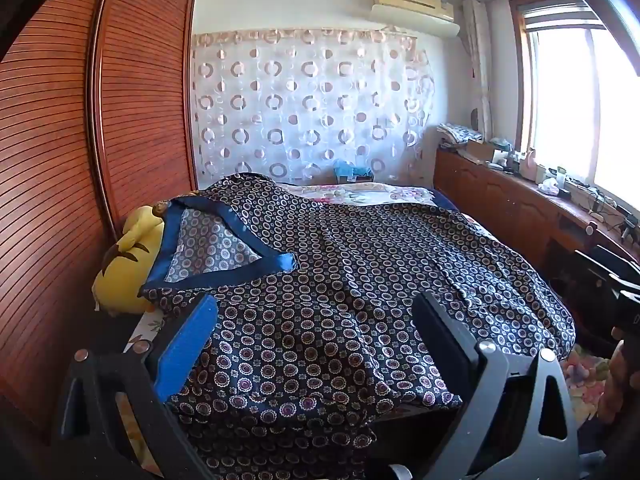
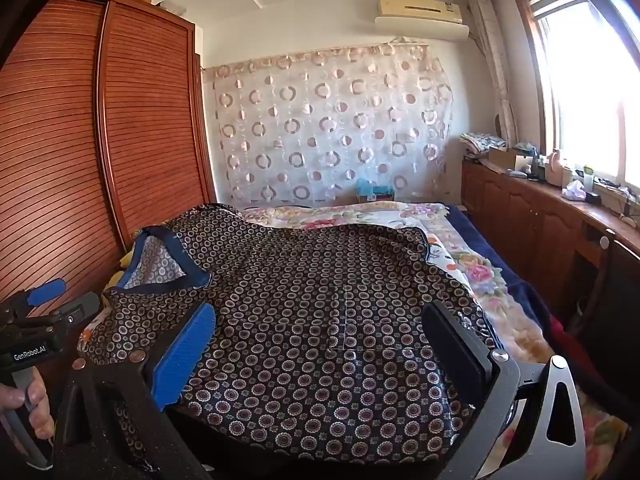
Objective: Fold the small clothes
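A dark navy garment (image 1: 340,280) with a small circle print and a blue V-neck collar (image 1: 224,236) lies spread flat on the bed. It also shows in the right wrist view (image 2: 320,320). My left gripper (image 1: 316,332) is open just above the garment's near hem, empty. My right gripper (image 2: 320,344) is open over the near hem further right, empty. The left gripper (image 2: 44,304) and the hand holding it show at the left edge of the right wrist view.
A floral bedsheet (image 2: 452,256) covers the bed. A yellow plush toy (image 1: 124,264) sits by the collar against the wooden wardrobe (image 1: 80,160). A long wooden cabinet (image 2: 540,216) with clutter runs under the window on the right.
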The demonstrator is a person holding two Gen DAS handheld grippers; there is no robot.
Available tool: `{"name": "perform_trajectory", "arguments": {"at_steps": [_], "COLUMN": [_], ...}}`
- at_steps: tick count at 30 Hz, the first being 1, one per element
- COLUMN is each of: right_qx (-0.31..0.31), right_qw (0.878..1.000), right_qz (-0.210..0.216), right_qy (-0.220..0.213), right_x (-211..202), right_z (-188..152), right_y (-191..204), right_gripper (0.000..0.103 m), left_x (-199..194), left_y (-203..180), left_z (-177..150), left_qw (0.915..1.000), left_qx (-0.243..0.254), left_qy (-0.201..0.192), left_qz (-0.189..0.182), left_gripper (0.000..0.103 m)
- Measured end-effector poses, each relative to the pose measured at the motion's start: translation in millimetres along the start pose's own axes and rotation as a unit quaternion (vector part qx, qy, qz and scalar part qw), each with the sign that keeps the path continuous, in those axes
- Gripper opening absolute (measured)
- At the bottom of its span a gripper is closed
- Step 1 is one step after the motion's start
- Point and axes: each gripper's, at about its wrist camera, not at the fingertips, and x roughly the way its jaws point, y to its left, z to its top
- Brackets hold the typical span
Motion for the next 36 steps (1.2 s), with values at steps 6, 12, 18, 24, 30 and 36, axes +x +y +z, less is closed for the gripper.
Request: {"name": "perform_trajectory", "arguments": {"at_steps": [6, 12, 18, 24, 30, 36], "right_qx": [0.001, 0.001, 0.0, 0.001, 0.002, 0.003], "right_qw": [1.0, 1.0, 1.0, 1.0, 1.0, 1.0], "right_qz": [0.001, -0.001, -0.002, -0.004, -0.003, -0.002], "right_qy": [0.001, -0.003, -0.002, -0.006, -0.005, -0.006], "right_x": [-0.6, -4.0, -2.3, -2.4, -2.8, -3.8], "right_z": [-1.3, -1.4, -1.2, -0.8, -1.6, -1.2], "right_y": [-1.9, -3.0, 1.6, 2.1, 0.5, -1.0], "right_gripper": [0.103, 0.103, 0.103, 0.103, 0.103, 0.103], "left_x": [1.0, -0.9, -2.3, -3.5, -3.5, -5.5], "left_y": [-0.7, 2.2, 1.9, 1.8, 2.3, 2.0], "left_z": [-0.6, 2.7, 4.2, 3.1, 4.4, 6.7], "left_qw": [1.0, 1.0, 1.0, 1.0, 0.9999, 0.9999], "left_qx": [0.002, 0.002, 0.004, 0.006, 0.006, 0.008], "left_qy": [0.0, -0.002, -0.004, -0.005, -0.007, -0.009], "left_qz": [0.001, 0.003, 0.004, 0.005, 0.005, 0.006], "left_gripper": [0.098, 0.098, 0.098, 0.098, 0.098, 0.098]}}
